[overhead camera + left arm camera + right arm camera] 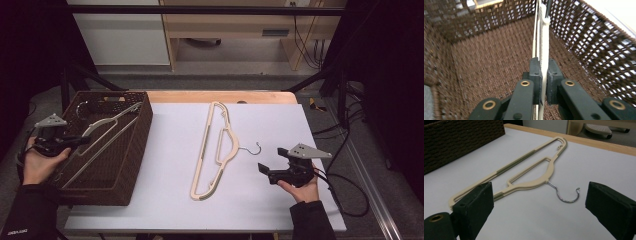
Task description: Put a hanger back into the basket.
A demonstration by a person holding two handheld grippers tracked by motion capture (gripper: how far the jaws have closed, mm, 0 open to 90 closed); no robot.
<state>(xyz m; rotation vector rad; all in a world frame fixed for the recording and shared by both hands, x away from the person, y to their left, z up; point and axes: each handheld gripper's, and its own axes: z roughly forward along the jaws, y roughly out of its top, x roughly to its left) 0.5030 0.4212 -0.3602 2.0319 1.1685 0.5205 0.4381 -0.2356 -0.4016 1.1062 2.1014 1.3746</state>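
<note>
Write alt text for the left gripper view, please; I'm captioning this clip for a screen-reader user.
The left gripper, its two black fingers closed on the thin edge of a cream plastic hanger, holds it inside a dark brown woven basket. The hanger runs straight away from the camera toward the basket's far wall, above the woven floor.

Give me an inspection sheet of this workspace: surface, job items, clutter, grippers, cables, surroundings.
Surface: white mat on a wooden table.
Job's things: one cream hanger inside the brown woven basket; a second hanger flat on the mat, metal hook toward the right gripper.
Clutter: nothing seen.
Grippers: left hand-held gripper shut on the basket hanger; right hand-held gripper open, above the mat.
Cables: black cable trailing from the right gripper.
Surroundings: wooden furniture behind the table.
</note>
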